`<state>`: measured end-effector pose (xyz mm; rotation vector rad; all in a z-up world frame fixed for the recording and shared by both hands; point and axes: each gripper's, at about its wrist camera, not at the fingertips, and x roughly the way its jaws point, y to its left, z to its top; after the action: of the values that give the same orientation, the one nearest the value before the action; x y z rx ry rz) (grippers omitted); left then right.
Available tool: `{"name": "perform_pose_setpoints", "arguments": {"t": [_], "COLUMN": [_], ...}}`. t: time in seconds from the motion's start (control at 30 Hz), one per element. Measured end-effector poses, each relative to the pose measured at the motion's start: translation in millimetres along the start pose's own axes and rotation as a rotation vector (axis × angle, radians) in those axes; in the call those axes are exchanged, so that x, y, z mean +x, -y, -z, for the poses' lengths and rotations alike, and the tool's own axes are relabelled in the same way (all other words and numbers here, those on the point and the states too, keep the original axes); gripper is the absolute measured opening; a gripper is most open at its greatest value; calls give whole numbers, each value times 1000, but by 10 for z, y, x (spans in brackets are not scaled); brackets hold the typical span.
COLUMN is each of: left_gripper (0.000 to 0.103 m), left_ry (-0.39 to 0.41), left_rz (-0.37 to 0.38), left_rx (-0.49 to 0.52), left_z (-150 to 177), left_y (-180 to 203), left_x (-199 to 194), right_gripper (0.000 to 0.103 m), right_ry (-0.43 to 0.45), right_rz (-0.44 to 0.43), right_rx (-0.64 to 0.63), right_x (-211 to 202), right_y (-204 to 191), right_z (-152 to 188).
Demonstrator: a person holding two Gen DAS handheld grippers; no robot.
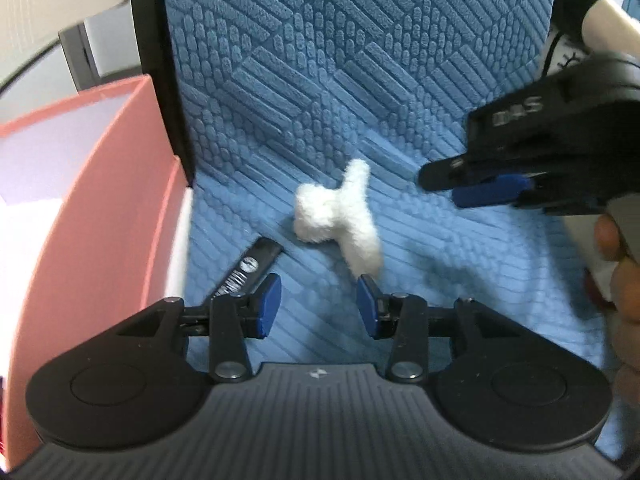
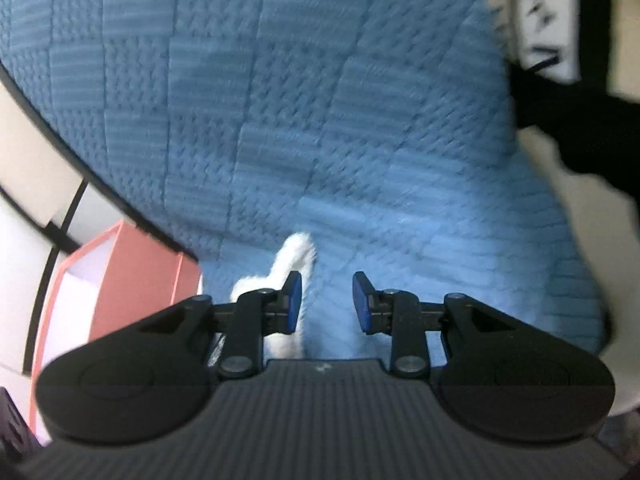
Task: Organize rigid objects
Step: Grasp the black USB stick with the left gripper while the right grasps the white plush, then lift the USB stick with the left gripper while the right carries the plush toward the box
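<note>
A white fluffy toy [image 1: 340, 216] lies on the blue quilted seat cushion [image 1: 320, 80]. A black tube with white print [image 1: 248, 268] lies left of it, by the pink box [image 1: 100, 208]. My left gripper [image 1: 318, 304] is open and empty, just short of the toy and tube. My right gripper [image 1: 456, 186] comes in from the right in the left wrist view, above the cushion, right of the toy. In the right wrist view the right gripper [image 2: 326, 302] is open and empty, with the toy [image 2: 288, 272] behind its left finger.
The pink box [image 2: 132, 276] with a white inside stands open at the left edge of the cushion. A black chair frame [image 1: 160, 60] runs up beside it. Black and white things [image 2: 560, 80] sit at the right edge.
</note>
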<state>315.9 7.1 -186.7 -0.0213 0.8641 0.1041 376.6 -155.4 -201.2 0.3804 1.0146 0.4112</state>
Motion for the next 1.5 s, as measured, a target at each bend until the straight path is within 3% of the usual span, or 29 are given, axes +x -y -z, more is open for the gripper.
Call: {"name": "perform_pose_setpoints", "arguments": {"t": [0.3,0.43,0.63,0.93,1.0,1.3,1.5], "left_gripper": [48,48,48,47,35,15,12], "left_ry": [40,17,-35,-85,-83,-64,-76], "left_rz": [-189,-204,-179,-145,-152,-125,-66], "left_rx": [120,96,40,-62,-33,23,-46], "left_z": [-13,-48,-55,-50,-40,61,71], "left_y": [23,-46,-134,-306,-277,-119,-170], "left_x": [131,217,311,415,428,343,237], "right_gripper": [31,31,17,15,15,15,15], "right_ry": [-148,-179,-196,-152,-140,-130,-114], "right_rz": [18,38,72,106,118,146,154], "right_rx": [-106,-150,-198,-150,-147,-130,-85], "right_x": [470,612,735,472,403,112,-104], "right_y": [-305,-397,-469,-251,-198,13,84], "right_z": [104,142,162,118,126,227,373]}}
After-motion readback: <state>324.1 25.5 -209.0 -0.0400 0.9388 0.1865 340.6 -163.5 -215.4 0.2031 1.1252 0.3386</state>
